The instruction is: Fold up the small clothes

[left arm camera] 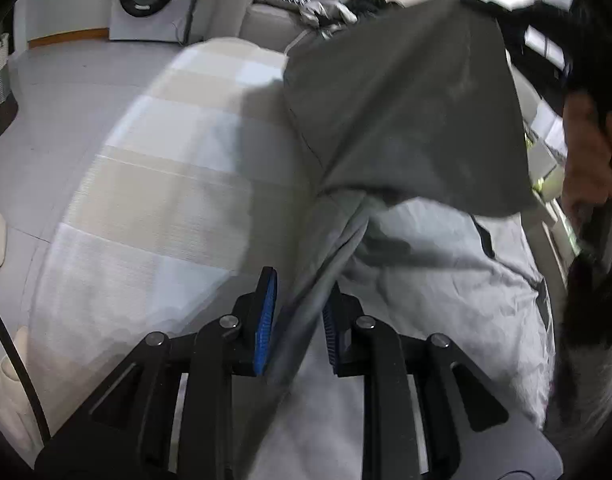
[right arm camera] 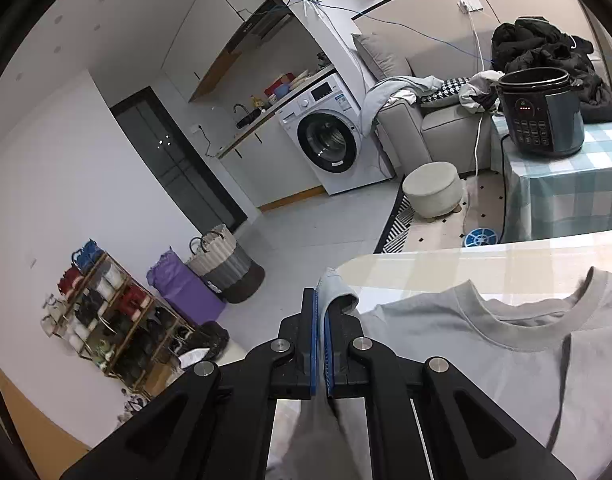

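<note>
A surface (left arm camera: 154, 200) covered with a pale checked cloth of beige, white and light blue squares is seen in both wrist views, and a grey T-shirt (right arm camera: 485, 360) is spread over it. In the right wrist view the shirt is shown with a ribbed round collar (right arm camera: 517, 332) lying flat toward the far side, a smooth light-grey body below it and a darker seam line running down the cloth at the right. In the left wrist view part of the same shirt (left arm camera: 405, 112) is raised off the surface as a broad, darker-looking flap that hangs in the air, while the paler, wrinkled rest (left arm camera: 445, 280) is left lying on the cloth beneath it. A fold of the fabric is drawn down from the flap and passes between the blue pads of the left tool (left arm camera: 298, 320); the jaws are narrowed about it, though motion blur makes it uncertain whether the pads press on the fabric or merely flank it. The right tool (right arm camera: 321, 344) is clenched, its blue pads nearly touching, and a thin edge of the shirt, probably a sleeve or shoulder, is pinched between them, with a small curl of cloth (right arm camera: 337, 292) standing up above the fingertips. The held edge is lifted just above the near corner of the surface.
</note>
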### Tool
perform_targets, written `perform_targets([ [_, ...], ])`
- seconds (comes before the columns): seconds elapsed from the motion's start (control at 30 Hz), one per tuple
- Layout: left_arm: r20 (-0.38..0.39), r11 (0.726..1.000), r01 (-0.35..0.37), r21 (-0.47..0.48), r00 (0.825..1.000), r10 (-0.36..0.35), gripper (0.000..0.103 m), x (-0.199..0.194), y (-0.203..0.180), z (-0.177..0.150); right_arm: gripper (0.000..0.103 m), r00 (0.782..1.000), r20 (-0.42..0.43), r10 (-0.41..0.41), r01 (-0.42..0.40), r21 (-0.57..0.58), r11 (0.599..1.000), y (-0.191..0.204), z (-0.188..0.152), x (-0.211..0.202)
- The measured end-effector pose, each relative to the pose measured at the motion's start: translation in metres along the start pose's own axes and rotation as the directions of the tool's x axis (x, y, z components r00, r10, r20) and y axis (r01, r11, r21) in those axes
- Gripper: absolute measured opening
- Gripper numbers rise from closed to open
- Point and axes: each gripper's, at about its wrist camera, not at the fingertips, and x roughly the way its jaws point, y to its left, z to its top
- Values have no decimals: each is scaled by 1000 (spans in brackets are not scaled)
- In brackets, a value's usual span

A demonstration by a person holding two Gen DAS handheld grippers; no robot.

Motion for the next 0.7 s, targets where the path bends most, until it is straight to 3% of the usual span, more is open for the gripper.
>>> perform_targets([
  [0.03, -6, 1000, -8, 10, 1000, 8, 18, 2, -2, -2, 3, 1000, 2, -1, 1, 0, 1000, 4, 2, 2],
  [0.1, 28, 998, -43, 49, 999, 42, 4, -3, -10, -8, 3, 1000, 0, -7, 7, -17, 1000, 12, 3, 6],
  [0.27, 210, 980, -160, 121, 969, 133, 4, -42, -33, -31, 3, 998, -3, -55, 55, -30, 998, 10, 3, 14],
  [0.33, 265, 959, -230, 164, 947, 182, 4, -50, -48, -38, 3, 995, -6, -96, 96, -7, 995, 4, 5, 20],
  [0.4, 274, 912, -326, 248, 927, 257, 4, -45, -65, -47, 3, 992, -12, -124, 124, 19, 992, -4, 7, 27],
  [0.43, 240, 898, -335, 285, 932, 271, 4, -38, -69, -52, 3, 991, -16, -131, 131, 28, 991, -7, 7, 30],
  [0.53, 141, 911, -274, 307, 960, 241, 4, -25, -67, -60, 3, 986, -21, -164, 164, 46, 985, -16, 10, 37],
  [0.7, 52, 917, -201, 344, 979, 195, 5, -21, -65, -69, 3, 973, -33, -230, 232, 59, 971, -36, 9, 41],
])
